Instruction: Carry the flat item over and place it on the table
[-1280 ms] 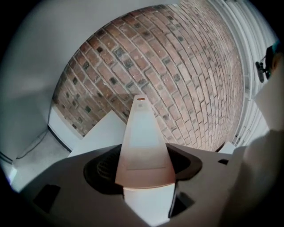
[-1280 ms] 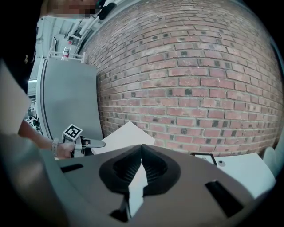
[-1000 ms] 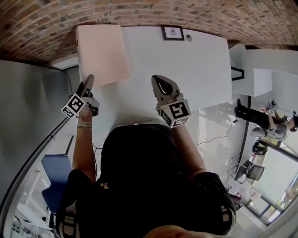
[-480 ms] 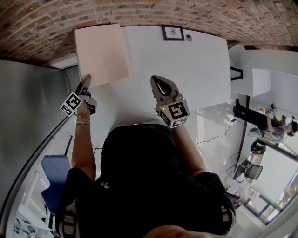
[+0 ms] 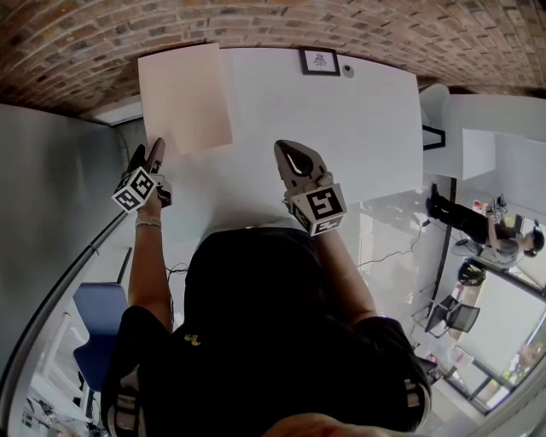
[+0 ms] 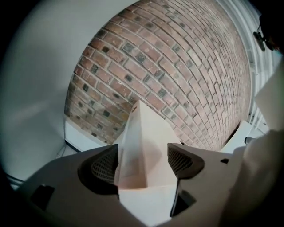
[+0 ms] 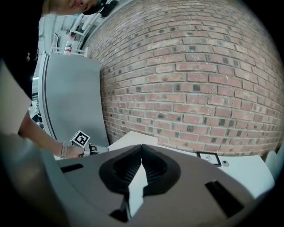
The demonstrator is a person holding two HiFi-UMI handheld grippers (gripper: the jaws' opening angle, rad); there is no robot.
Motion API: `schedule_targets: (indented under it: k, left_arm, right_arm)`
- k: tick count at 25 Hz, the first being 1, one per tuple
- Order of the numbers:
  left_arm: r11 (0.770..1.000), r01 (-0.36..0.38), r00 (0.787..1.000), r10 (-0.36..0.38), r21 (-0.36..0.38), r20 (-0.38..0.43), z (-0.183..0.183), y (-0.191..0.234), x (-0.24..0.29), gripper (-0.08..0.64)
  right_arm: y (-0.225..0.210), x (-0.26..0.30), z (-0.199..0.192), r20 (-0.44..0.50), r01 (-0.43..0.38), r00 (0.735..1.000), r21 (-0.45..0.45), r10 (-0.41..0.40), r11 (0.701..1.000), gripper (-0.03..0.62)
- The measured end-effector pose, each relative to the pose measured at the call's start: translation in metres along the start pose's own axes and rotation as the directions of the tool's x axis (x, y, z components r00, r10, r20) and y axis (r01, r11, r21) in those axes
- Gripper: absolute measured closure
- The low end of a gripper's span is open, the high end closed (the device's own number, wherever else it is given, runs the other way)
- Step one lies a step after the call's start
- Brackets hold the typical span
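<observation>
The pale pink flat sheet [image 5: 183, 98] is lying at the far left corner of the white table [image 5: 358, 128], close to the brick wall [image 5: 256, 21]. I am holding my left gripper [image 5: 147, 162] at the sheet's near corner. Its jaws have just been opening and are standing wide, with the sheet's edge between them. My right gripper [image 5: 294, 162] is hovering over the middle of the table, jaws closed together on nothing. A small framed card [image 5: 317, 61] is sitting at the table's far edge.

The right hand-held gripper [image 7: 142, 147], jaws together, faces a brick wall [image 7: 199, 80].
</observation>
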State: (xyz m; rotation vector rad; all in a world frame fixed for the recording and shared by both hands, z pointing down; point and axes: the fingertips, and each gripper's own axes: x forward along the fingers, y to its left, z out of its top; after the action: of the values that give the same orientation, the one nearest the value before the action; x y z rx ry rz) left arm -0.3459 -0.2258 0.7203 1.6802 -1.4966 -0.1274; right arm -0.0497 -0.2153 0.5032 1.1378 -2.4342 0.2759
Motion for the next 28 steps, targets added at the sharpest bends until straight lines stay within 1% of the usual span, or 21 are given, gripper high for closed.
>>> schedule_targets:
  k: [3,6,8,11,13,14,15,17,19,20,24,28]
  left_arm:
    - [1.0,-0.009,1.0,0.009,-0.02,0.009,-0.001,0.005,-0.005,0.225]
    - [1.0,-0.008,1.0,0.009,-0.012,0.014,0.0,0.003,-0.011,0.225]
    - [1.0,-0.011,1.0,0.011,0.006,0.026,0.006,-0.001,-0.016,0.225]
    - [0.997,0.001,1.0,-0.003,0.071,0.031,0.015,-0.017,-0.027,0.229]
    - [0.988,0.014,1.0,-0.018,0.151,0.024,0.019,-0.033,-0.036,0.236]
    - [0.98,0.021,0.999,-0.026,0.198,0.025,0.022,-0.043,-0.041,0.254]
    - [0.97,0.026,0.999,-0.035,0.243,0.032,0.026,-0.054,-0.047,0.293]
    - [0.949,0.029,0.997,-0.052,0.313,0.065,0.037,-0.077,-0.061,0.416]
    - [0.938,0.03,0.992,-0.071,0.344,0.108,0.049,-0.099,-0.076,0.528]
    - [0.936,0.033,0.989,-0.082,0.351,0.126,0.055,-0.109,-0.083,0.555]
    - [0.919,0.032,0.977,-0.112,0.394,0.182,0.069,-0.15,-0.112,0.557]
    - [0.884,0.031,0.97,-0.139,0.466,0.199,0.072,-0.194,-0.137,0.557]
  right_arm:
    - [0.001,0.0,-0.001,0.006,-0.005,1.0,0.0,0.005,1.0,0.581]
    - [0.002,-0.001,-0.003,0.01,-0.012,1.0,0.0,0.012,1.0,0.581]
    - [0.004,-0.001,-0.004,0.01,-0.021,1.0,0.003,0.021,1.0,0.581]
    - [0.007,-0.003,-0.001,0.023,-0.039,0.999,0.003,0.039,0.999,0.581]
    - [0.009,-0.005,0.006,0.044,-0.053,0.998,0.002,0.053,0.999,0.581]
    - [0.009,-0.006,0.008,0.052,-0.061,0.997,0.004,0.061,0.998,0.581]
    - [0.01,-0.007,0.011,0.059,-0.069,0.996,0.004,0.069,0.998,0.581]
    - [0.011,-0.008,0.015,0.069,-0.087,0.994,0.002,0.087,0.996,0.581]
    - [0.013,-0.01,0.02,0.079,-0.106,0.991,0.002,0.105,0.994,0.581]
    - [0.014,-0.011,0.022,0.085,-0.116,0.99,0.0,0.115,0.993,0.581]
    - [0.019,-0.015,0.033,0.112,-0.164,0.98,-0.016,0.165,0.986,0.581]
    - [0.025,-0.024,0.047,0.142,-0.216,0.965,-0.031,0.218,0.976,0.581]
